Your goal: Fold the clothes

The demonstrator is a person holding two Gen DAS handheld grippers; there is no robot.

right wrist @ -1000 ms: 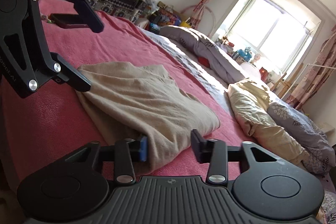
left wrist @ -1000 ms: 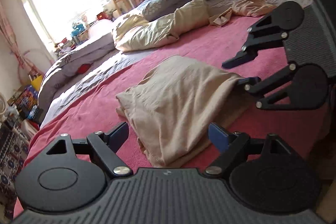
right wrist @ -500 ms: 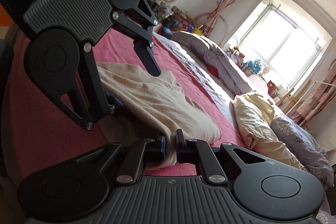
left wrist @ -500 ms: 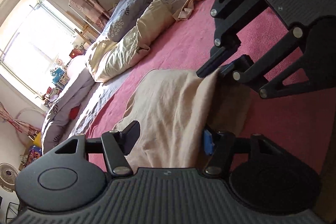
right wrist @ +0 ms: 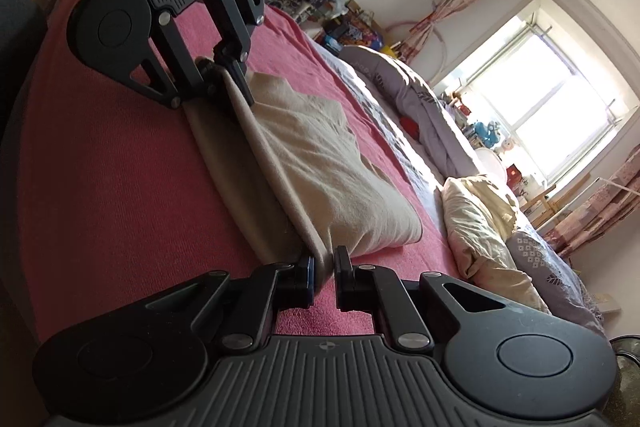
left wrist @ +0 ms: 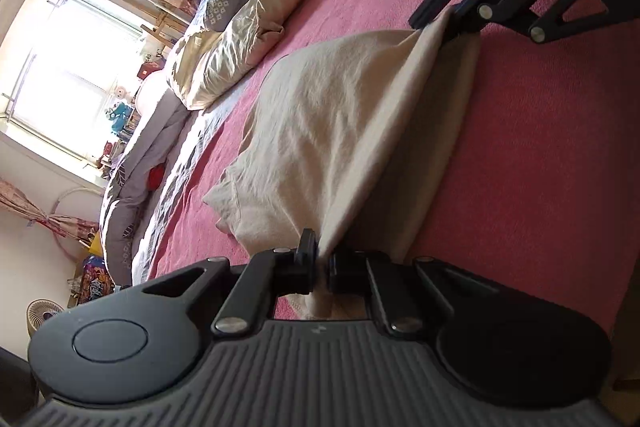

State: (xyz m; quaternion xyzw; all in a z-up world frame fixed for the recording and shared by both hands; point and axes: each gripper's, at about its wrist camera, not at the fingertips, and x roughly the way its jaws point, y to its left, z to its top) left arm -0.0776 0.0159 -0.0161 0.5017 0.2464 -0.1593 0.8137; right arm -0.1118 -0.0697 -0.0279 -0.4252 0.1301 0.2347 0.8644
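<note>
The beige garment (left wrist: 332,131) lies on the pink bed (left wrist: 540,147), its near edge raised. The left gripper (left wrist: 320,263) has its jaws closing on one corner at 6 o'clock; the right gripper (right wrist: 324,269) pinches the other. Either thin pinch may slip once the edge is pulled, spoiling the fold.

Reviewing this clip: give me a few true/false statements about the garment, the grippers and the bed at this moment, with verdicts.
1. The left gripper has beige garment fabric between its closing jaws. True.
2. The right gripper hangs open, clear of the garment. False: it is shut on the garment's near edge.
3. The garment lies on a red-pink bed cover. True.
4. The garment's near edge sags loose between the grippers. False: it runs taut from one to the other.
5. A cream duvet lies farther along the bed. True.
</note>
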